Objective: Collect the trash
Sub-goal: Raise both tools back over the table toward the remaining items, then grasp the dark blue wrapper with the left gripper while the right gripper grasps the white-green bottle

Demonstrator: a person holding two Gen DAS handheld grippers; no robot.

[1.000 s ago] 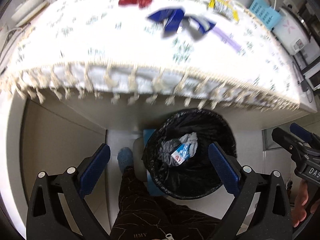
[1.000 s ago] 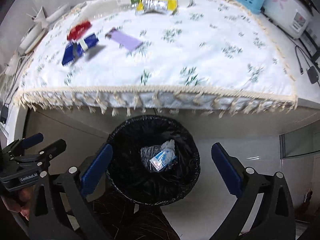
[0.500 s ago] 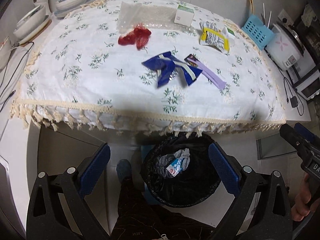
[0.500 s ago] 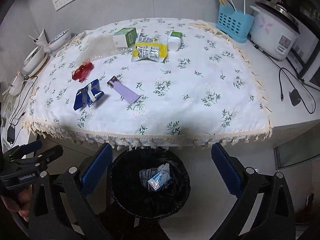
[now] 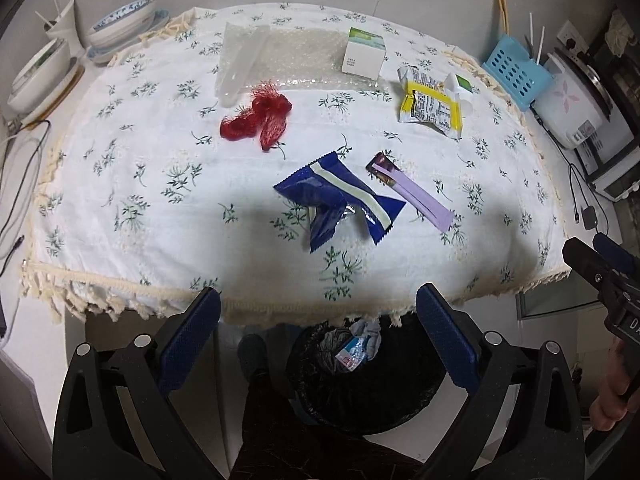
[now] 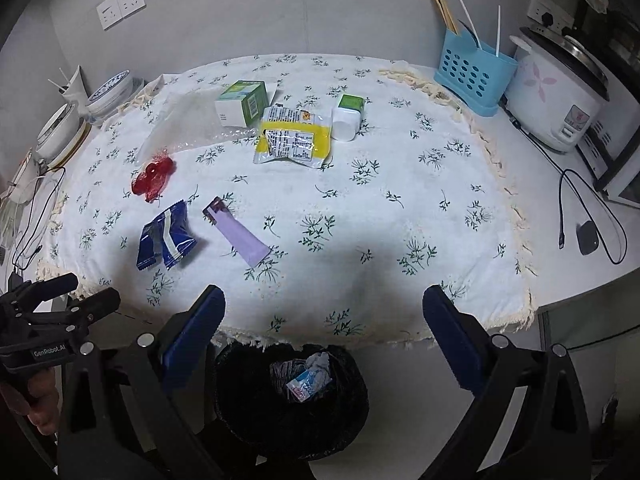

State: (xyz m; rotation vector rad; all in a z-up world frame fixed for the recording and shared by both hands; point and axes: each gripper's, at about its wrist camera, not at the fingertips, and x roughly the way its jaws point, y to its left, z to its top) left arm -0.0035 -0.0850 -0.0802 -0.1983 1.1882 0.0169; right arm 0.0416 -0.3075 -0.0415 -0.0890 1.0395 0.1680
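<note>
- Far left, bowls (image 5: 120, 20) are stacked on the counter beside the cloth (image 5: 160, 208), with loose cables (image 5: 16, 184) below them.
- A red net (image 5: 258, 118) lies left of centre; clear bubble wrap (image 5: 280, 60) is spread behind it, under a white box (image 5: 364, 58).
- A crumpled blue wrapper (image 5: 336, 200) sits mid-cloth, shiny inside showing, and a flat purple sachet (image 5: 412, 192) lies just beside it on its right.
- A yellow packet (image 5: 432, 106) lies further back, touching a small green-topped carton (image 6: 350, 116).
- Right of the cloth stand a blue caddy (image 6: 472, 76) with chopsticks and a rice cooker (image 6: 556, 96).
- Below the fringed front edge, the black-lined bin (image 6: 292, 400) holds grey paper and a blue-white wrapper (image 6: 306, 380).
- The left gripper (image 5: 318, 340) is spread wide, holding nothing.
- The right gripper (image 6: 324, 340) is likewise wide apart and bare; both hang over the table's front edge.
</note>
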